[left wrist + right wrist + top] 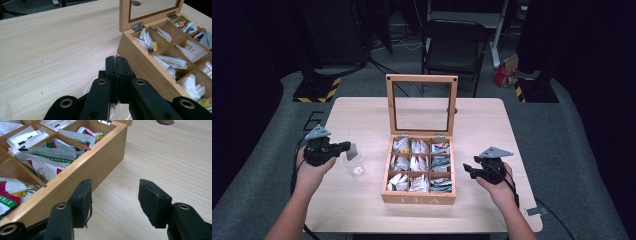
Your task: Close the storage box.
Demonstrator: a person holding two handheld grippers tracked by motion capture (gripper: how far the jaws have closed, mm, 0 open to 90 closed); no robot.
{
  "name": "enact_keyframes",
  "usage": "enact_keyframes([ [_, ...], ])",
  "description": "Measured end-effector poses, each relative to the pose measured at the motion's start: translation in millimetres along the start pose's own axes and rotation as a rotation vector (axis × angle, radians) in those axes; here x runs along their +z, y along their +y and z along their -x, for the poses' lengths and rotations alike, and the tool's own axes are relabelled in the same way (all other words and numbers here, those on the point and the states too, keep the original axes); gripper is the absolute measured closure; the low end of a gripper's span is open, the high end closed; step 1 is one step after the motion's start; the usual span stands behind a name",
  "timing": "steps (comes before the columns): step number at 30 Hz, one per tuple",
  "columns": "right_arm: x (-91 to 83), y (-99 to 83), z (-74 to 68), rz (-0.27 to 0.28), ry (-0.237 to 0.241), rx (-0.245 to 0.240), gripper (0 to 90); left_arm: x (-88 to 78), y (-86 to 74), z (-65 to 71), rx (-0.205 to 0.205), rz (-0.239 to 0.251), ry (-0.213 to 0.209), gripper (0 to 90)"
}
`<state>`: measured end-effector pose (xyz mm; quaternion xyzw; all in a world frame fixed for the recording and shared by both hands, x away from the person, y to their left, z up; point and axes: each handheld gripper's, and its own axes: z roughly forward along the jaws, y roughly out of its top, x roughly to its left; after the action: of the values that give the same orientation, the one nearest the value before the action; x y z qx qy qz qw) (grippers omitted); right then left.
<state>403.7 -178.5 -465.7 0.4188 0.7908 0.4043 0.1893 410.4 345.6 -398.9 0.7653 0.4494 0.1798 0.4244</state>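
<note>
The left tool point(346, 146) sits left of the wooden tea box point(419, 197), its jaws closed flat together just over a clear glass point(353, 163) on the table point(362, 115); the right tool point(469, 170) – jaws apart, gripping nothing – rests just right of the box.

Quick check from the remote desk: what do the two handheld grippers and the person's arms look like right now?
Both the left gripper and the right gripper are black, each topped by a grey three-cornered plate. Their arms are jointed links with brass-coloured rivets, ending in blocky black pads with worn, slightly frayed edges. A black cable trails from each toward the near table edge. The forearms are bare, with no sleeves in view.
</note>
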Motion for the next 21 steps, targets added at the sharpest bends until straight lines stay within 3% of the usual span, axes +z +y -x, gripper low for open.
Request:
enact_keyframes([
  [21, 0.5, -0.6, -1.2, -0.005, -0.005, 0.002, 43.8, 19.8, -29.6, -5.9, -0.050, -0.032, 0.011, 89.3],
])
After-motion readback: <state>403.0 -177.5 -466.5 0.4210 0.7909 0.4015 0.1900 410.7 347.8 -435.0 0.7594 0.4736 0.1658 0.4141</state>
